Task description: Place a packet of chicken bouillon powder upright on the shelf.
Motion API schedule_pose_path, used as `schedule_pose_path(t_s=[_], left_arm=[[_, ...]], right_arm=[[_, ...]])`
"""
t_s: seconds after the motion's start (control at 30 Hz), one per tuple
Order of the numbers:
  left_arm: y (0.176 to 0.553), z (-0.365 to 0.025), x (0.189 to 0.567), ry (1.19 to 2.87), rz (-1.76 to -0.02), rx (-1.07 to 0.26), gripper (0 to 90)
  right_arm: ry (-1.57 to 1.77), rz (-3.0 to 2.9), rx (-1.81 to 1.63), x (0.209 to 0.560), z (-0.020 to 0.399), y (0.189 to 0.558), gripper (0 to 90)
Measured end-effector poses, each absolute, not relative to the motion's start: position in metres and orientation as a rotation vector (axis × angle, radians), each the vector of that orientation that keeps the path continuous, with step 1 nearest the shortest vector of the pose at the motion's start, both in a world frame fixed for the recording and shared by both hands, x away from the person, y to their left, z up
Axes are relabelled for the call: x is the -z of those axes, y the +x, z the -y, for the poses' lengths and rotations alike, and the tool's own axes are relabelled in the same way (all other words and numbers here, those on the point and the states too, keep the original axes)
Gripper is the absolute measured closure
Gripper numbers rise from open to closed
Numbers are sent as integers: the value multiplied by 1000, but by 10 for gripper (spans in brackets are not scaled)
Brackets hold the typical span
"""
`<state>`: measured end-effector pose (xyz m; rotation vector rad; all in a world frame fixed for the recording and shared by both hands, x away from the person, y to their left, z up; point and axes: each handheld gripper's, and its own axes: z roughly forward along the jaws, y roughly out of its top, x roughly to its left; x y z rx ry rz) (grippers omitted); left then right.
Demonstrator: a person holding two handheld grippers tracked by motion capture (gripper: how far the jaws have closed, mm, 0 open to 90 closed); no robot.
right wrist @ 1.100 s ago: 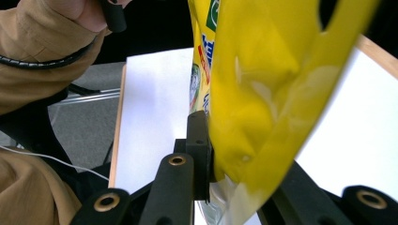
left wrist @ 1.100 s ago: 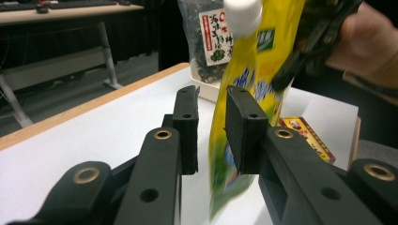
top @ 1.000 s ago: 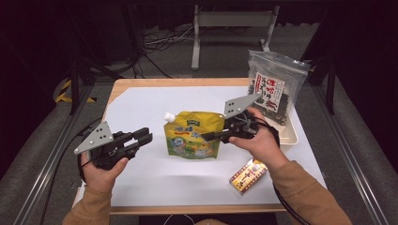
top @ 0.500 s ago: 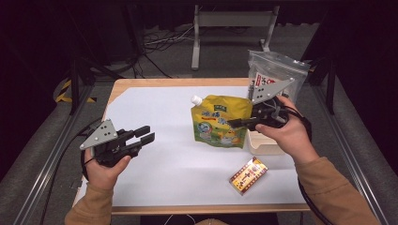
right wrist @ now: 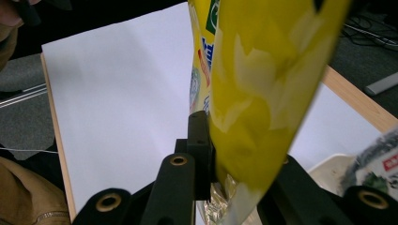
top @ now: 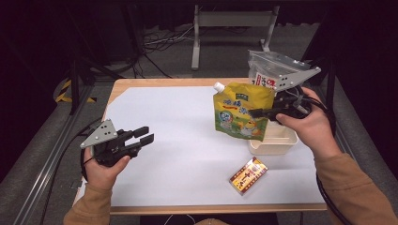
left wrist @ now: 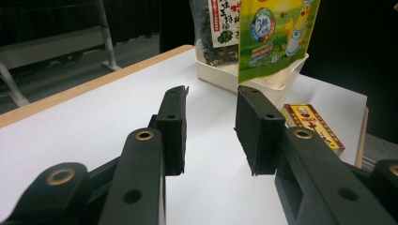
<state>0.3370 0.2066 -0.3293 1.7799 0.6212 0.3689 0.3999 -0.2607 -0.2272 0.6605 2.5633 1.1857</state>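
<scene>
My right gripper [top: 256, 112] is shut on a yellow spouted pouch [top: 241, 115] and holds it upright in the air, over the left edge of the white tray [top: 277, 145]. In the right gripper view the pouch [right wrist: 263, 93] hangs clamped between the black jaws [right wrist: 234, 140]. At the table's left, my left gripper [top: 144, 134] rests low. Its jaws have just been opening and nothing is between them [left wrist: 211, 117]. The left gripper view looks across at the pouch [left wrist: 277, 37] and the tray [left wrist: 220, 77].
A clear bag of dark dried food [top: 263, 70] stands in the tray's far end. A small red and yellow box [top: 248, 175] lies near the table's front edge, right of centre. White sheet covers the wooden tabletop [top: 187, 136].
My right gripper has carried the pouch rightward and upward from the table's middle to above the tray. The left gripper's jaws stand a little wider; that hand has stayed put.
</scene>
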Motion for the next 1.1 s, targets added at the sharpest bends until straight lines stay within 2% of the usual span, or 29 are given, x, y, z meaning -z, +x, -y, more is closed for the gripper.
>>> schedule_pose_path(t_s=[0.67,1.1], left_arm=[[340,-207,333,1788,-634,-360,620],[341,-206,334,1795,-636,-359,621]], right_arm=[[751,-2484,-1122,221,302,402,817],[811,-2432,-1116,232,329,405,839]])
